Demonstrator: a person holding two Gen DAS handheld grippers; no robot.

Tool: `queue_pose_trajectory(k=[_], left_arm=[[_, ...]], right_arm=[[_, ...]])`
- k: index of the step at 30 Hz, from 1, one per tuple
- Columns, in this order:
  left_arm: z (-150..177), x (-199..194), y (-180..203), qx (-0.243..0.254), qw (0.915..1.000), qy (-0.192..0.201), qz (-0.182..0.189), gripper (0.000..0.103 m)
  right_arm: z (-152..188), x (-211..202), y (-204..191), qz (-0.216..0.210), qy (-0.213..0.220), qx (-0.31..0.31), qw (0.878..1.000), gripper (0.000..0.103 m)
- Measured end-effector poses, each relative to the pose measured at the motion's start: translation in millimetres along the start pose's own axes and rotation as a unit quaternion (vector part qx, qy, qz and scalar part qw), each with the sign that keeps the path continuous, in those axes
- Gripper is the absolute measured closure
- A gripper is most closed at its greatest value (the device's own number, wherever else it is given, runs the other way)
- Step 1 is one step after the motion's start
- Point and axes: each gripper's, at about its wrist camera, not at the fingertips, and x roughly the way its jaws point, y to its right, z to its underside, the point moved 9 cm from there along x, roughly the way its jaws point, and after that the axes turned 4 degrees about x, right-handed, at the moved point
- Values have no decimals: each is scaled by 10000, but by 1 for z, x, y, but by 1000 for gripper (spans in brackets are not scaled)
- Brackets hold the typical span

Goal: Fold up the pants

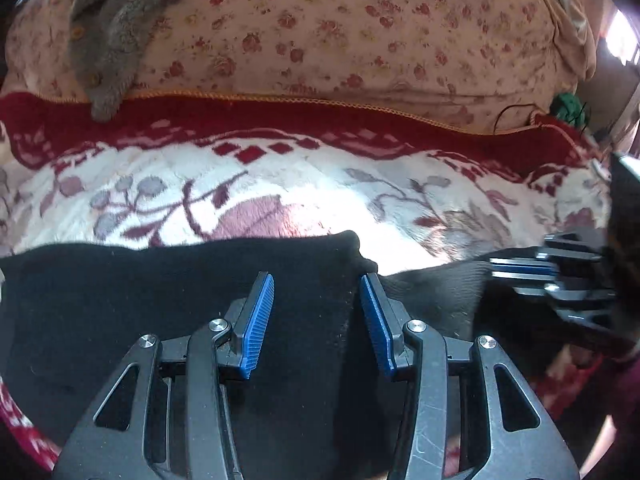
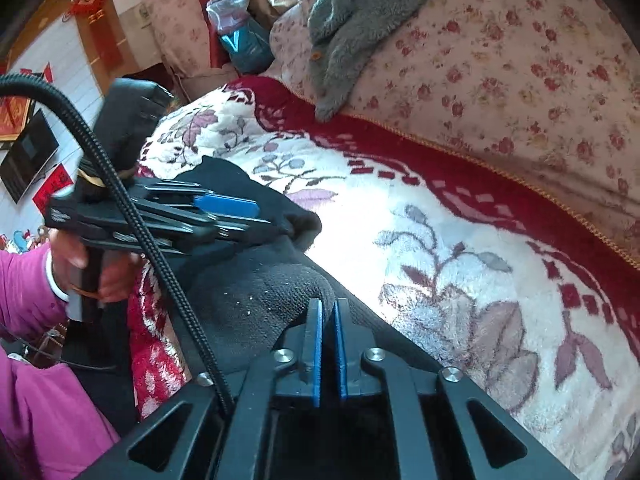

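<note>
The black pants [image 1: 168, 300] lie on a white and red floral blanket [image 1: 280, 184]. In the left wrist view my left gripper [image 1: 317, 280] is open, its blue pads low over the pants near their far edge. My right gripper shows at the right of that view [image 1: 520, 270], side on. In the right wrist view my right gripper [image 2: 327, 304] is shut on a fold of the black pants [image 2: 260, 296]. The left gripper [image 2: 224, 208] shows there at the left, over the pants, held by a hand in a pink sleeve.
A rose-patterned quilt [image 1: 360, 32] is heaped behind the blanket, with a grey fleece garment [image 1: 112, 36] lying on it. A black cable [image 2: 132, 208] runs across the right wrist view. A wall with red decorations [image 2: 92, 4] stands beyond the bed.
</note>
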Motion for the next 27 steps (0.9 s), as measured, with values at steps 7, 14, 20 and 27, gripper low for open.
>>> queue_pose_trajectory(k=[7, 14, 20, 27], left_arm=[[-4, 14, -11, -192, 9986, 203, -460, 57], [-3, 6, -12, -439, 9971, 498, -379, 56], [-5, -25, 5, -482, 9968, 639, 74, 56], [-4, -33, 68, -111, 9956, 409, 840, 56]], right_arm=[[5, 9, 14, 808, 6, 41, 9967, 98], [7, 5, 23, 1107, -27, 341, 9933, 96], [23, -54, 36, 1255, 297, 1157, 9849, 86], [80, -137, 67, 1149, 942, 2760, 9496, 82]])
